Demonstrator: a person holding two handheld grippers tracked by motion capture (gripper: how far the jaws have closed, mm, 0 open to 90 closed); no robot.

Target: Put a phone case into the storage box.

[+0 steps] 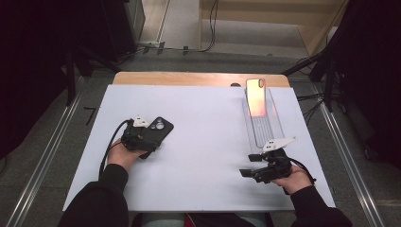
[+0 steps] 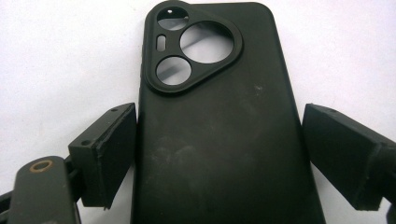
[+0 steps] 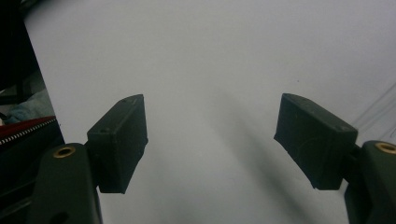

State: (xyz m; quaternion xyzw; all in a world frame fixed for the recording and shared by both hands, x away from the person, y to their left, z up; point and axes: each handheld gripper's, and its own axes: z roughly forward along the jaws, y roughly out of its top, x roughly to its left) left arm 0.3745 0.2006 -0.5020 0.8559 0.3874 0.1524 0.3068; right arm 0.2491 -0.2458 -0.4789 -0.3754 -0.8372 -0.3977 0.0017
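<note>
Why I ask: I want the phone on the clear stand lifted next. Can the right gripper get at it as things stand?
Probably yes. The right gripper is open and holds nothing, and the phone leans on the clear stand just beyond it, with bare table around.

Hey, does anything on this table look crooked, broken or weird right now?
Nothing looks broken or spilled. The black phone case lies flat but skewed to the table edges, and faint dusty smudges mark its back. It sits between the left claw jaws, with a small gap on one side. The phone leans upright in its clear stand.
</note>
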